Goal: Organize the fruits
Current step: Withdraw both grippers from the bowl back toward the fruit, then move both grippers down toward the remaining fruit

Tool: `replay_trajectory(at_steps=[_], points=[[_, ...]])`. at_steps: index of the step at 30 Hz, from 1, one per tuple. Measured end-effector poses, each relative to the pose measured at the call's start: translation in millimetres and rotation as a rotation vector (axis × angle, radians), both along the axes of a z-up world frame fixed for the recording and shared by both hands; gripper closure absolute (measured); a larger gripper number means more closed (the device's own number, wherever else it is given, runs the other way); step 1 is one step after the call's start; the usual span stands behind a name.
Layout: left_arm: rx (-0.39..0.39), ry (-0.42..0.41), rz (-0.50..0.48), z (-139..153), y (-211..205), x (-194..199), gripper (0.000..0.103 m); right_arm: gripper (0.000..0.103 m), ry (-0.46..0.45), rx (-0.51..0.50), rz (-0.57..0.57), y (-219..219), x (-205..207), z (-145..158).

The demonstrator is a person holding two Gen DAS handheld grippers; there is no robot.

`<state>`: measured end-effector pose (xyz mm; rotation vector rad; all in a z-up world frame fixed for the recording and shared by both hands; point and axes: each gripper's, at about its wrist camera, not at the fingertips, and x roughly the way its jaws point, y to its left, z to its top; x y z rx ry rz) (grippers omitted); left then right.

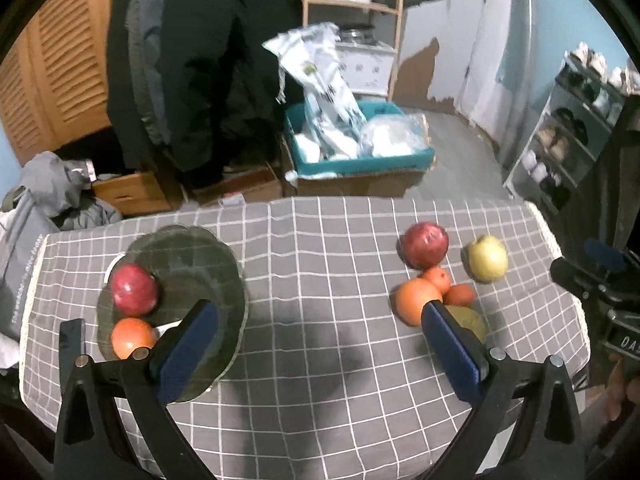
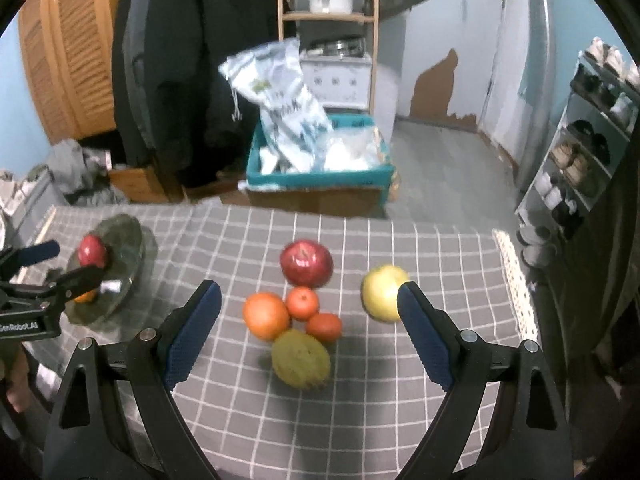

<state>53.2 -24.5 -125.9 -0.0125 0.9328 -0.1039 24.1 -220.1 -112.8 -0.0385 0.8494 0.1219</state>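
Right wrist view: grey checked tablecloth [image 2: 360, 420] covers table; teal crate [image 2: 320, 178] on floor beyond; left gripper [image 1: 320, 320] and right gripper [image 2: 308, 304] both spread wide, empty

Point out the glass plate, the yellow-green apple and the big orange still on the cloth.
glass plate [image 1: 208, 256], left wrist view, bare far part of the plate.
yellow-green apple [image 2: 382, 294], right wrist view, middle of its visible skin.
big orange [image 2: 266, 315], right wrist view, centre of the fruit.
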Motion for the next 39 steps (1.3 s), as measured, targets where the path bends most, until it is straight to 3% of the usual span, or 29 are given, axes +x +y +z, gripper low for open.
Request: replay_trajectory(at_steps=[8,19,24,35,39], points=[[0.038,0.077,-0.014,-38,-15,15,0.001,0.014,0.141,-0.021,0.021,-1,15,-51],[0.077,0.186,-0.032,-86,-19,25,0.001,0.015,0.311,0.044,0.009,-7,35,-109],[0.054,0.251,-0.019,-109,-13,27,0.001,0.015,0.354,0.071,0.008,-7,41,-129],[0.064,0.305,-0.005,-135,-14,31,0.001,0.015,0.412,0.086,-0.001,-4,46,-161],[0.061,0.307,-0.011,-136,-17,32,0.001,0.024,0.434,0.098,0.007,-2,48,-169]])
